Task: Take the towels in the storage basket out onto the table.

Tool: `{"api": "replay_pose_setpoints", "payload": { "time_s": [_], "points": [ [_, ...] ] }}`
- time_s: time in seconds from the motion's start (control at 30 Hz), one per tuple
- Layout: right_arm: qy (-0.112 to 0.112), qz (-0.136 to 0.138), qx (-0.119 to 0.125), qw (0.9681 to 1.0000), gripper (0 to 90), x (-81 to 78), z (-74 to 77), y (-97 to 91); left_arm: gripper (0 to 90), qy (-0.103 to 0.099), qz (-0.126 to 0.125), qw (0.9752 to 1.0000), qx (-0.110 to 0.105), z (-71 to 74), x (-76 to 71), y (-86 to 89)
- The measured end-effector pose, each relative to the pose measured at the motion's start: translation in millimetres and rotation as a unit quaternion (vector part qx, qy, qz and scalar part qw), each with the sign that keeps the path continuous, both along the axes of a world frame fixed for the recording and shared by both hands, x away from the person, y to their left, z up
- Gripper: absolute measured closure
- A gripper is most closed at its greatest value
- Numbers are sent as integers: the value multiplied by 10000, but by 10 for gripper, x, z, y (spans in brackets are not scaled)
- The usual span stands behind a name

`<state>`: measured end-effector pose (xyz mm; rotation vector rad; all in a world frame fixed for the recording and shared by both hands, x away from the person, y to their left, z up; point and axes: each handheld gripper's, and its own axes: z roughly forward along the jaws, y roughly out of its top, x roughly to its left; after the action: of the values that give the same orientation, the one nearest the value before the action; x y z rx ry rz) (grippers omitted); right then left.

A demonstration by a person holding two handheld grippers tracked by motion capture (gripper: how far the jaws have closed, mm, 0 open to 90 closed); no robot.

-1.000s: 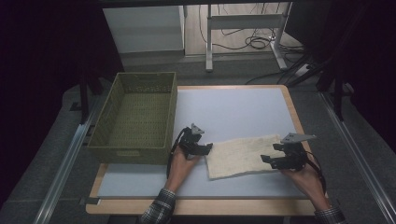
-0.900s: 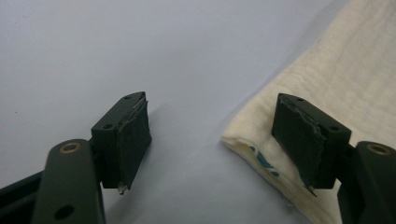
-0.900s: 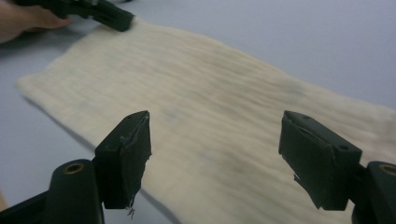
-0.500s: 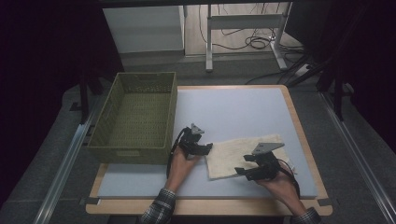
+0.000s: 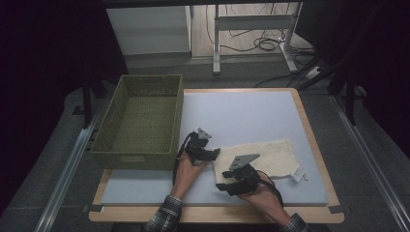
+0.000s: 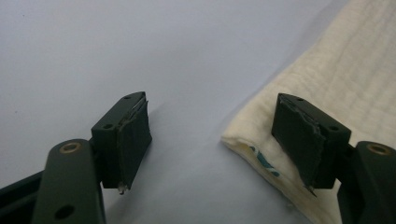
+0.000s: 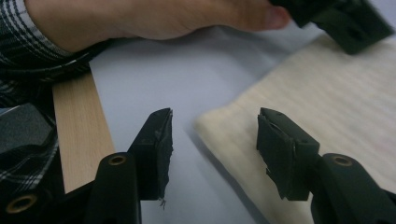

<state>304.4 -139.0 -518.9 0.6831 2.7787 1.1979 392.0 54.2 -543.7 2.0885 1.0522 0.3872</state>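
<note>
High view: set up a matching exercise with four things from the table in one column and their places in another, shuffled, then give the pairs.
Things:
1. green woven basket
2. cream towel
3. left gripper
4. right gripper

Places:
A. at the towel's near left corner, jaws apart astride its edge
B. flat on the grey mat, right of centre
C. at the towel's far left corner, one jaw on the cloth
D. on the table's left side, empty

Pairs: 1-D, 2-B, 3-C, 4-A

Cream quilted cloth [image 5: 261,157], soft and matt, on a smooth matt grey worktop [image 5: 241,113] edged in pale wood; woven green basket [image 5: 140,123].
</note>
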Motion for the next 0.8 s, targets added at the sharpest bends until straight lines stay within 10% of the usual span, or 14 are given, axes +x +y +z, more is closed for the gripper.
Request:
{"api": "replay_pose_setpoints", "payload": {
  "time_s": [0.4, 0.8],
  "points": [
    [-701, -74, -703, 9950, 719, -63, -76, 199, 324, -50, 24, 10000, 7, 1, -12, -9],
    [-247, -73, -373, 9990, 855, 75, -76, 104, 861, 226, -385, 9981, -422, 15, -46, -6]
  ]
}}
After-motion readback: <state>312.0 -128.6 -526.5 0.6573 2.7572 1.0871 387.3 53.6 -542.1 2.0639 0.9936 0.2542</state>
